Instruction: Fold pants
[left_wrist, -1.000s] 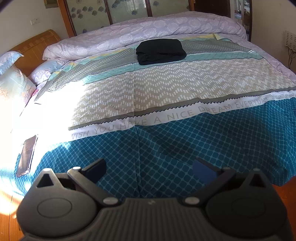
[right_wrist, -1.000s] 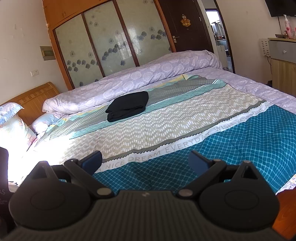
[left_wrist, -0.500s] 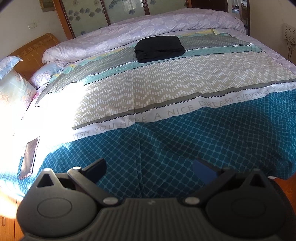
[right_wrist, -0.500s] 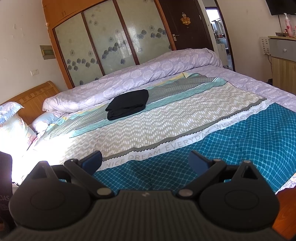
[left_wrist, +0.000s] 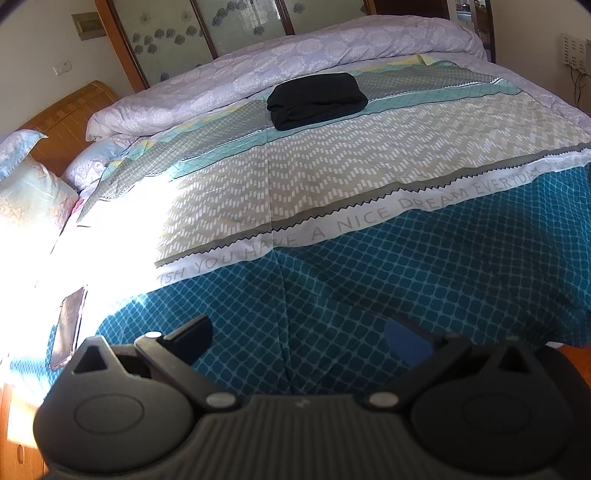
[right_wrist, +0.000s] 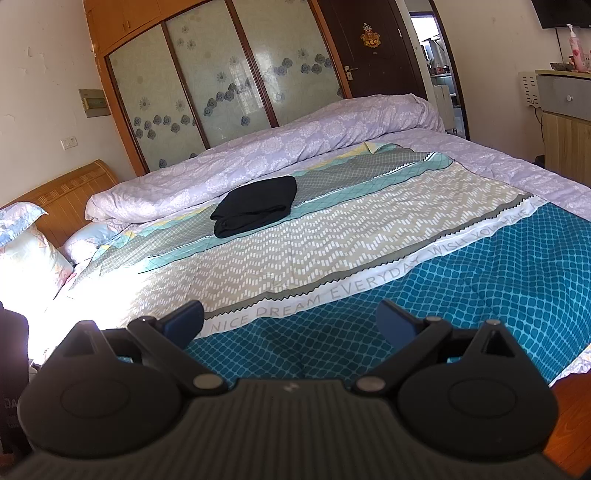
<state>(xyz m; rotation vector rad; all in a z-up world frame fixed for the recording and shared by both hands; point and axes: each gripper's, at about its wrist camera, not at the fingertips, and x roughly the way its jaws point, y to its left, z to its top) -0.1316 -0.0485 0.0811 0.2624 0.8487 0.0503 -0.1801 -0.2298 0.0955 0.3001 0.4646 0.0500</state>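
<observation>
— While held low over the near edge of the bed (left_wrist: 480, 258), how were they posed?

— Left gripper (left_wrist: 299, 334): raised above the teal-patterned part of the bedspread (left_wrist: 369, 288), tipped slightly downward, aimed across the bed; fingers (left_wrist: 192, 338) spread wide apart, clasping nothing; touched nothing. Right gripper (right_wrist: 290, 319): likewise held above the teal part, aimed more level toward the wardrobe doors (right_wrist: 221, 85); fingers (right_wrist: 184, 319) also parted wide, with nothing between them.

— And the pants?

— Lay as a black folded bundle (left_wrist: 317, 99) on the far side of the bed, on the grey and turquoise stripes; just in front of the rolled lilac duvet (left_wrist: 295, 62); well apart from both grippers; seen left of centre from the right wrist (right_wrist: 256, 210).

— Anything else nearby?

— Lay flat at the left edge of the bedspread, in strong sunlight: a phone (left_wrist: 68, 326); stacked against the wooden headboard (left_wrist: 70, 122) at the left: pillows (left_wrist: 29, 192); stood at the far right in the right wrist view: a cabinet (right_wrist: 565, 122); hard to make out at the lower left there: a dark object, cut by the frame.
</observation>
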